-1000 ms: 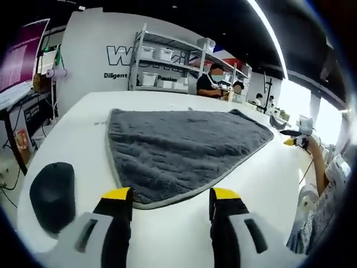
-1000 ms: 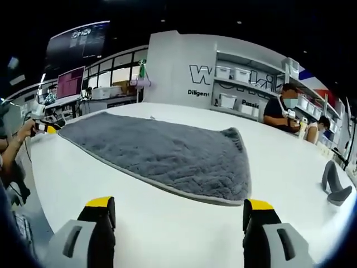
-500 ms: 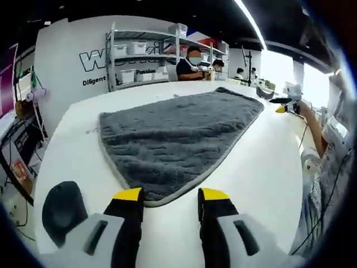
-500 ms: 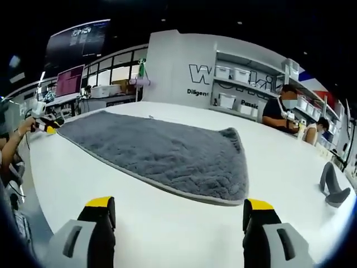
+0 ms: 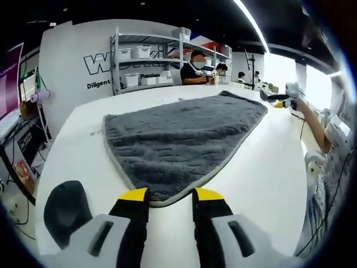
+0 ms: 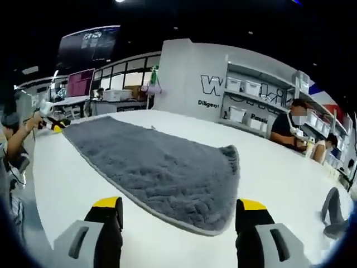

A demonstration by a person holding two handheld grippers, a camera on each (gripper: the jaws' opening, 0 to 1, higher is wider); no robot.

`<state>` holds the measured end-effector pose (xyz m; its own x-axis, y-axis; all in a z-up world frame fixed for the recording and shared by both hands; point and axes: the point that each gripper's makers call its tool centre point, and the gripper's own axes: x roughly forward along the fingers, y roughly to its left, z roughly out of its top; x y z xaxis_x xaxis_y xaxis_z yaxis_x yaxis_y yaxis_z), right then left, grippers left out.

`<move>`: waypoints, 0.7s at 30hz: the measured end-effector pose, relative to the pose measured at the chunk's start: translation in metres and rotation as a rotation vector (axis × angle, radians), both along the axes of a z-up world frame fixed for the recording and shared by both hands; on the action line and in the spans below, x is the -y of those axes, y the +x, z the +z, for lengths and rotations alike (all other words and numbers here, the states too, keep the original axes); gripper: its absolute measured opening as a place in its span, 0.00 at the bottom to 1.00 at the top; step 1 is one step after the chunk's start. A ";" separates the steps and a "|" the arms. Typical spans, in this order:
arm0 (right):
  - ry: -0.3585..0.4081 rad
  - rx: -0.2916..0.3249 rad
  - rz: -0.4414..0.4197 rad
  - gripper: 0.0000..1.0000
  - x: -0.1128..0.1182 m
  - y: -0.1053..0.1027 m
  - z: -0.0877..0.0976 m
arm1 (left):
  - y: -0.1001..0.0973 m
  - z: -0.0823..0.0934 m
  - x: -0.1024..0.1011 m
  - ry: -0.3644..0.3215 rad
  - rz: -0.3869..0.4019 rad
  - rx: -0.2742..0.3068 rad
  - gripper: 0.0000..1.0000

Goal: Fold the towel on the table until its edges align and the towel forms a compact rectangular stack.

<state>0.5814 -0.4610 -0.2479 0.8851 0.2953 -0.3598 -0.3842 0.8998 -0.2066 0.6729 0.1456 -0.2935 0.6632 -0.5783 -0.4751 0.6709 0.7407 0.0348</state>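
Grey towel (image 5: 178, 139) lies flat, unfolded, on the white table (image 5: 268, 173); no fold made yet, so the task is at its start.

Left gripper (image 5: 165, 196): jaws apart, narrow gap, nothing between them. The towel's near corner sits just ahead of the tips, centred on the gap. From there the towel's long axis runs away and to the right.

Right gripper (image 6: 175, 205): jaws wide apart, nothing held. Towel corner (image 6: 215, 220) lies just ahead, between the tips, nearer the right-hand jaw.

Judgement: each gripper faces 1 corner of the same long edge; the left is closer to contact.

Dark stand (image 5: 66, 205) sits left of the towel.
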 end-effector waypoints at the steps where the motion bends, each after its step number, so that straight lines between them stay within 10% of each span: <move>1: -0.006 -0.022 0.027 0.81 -0.003 -0.001 -0.004 | 0.000 0.000 0.000 0.001 0.002 0.001 0.32; 9: -0.032 -0.177 0.045 0.60 0.011 -0.002 -0.040 | 0.002 -0.001 -0.002 -0.004 0.021 0.013 0.28; 21: 0.034 -0.199 -0.024 0.26 0.036 0.007 -0.051 | 0.002 -0.001 -0.004 -0.001 0.010 0.014 0.23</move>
<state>0.5881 -0.4975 -0.2991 0.8045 0.2898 -0.5185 -0.3924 0.9146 -0.0977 0.6749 0.1493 -0.2949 0.6753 -0.5723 -0.4653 0.6631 0.7473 0.0432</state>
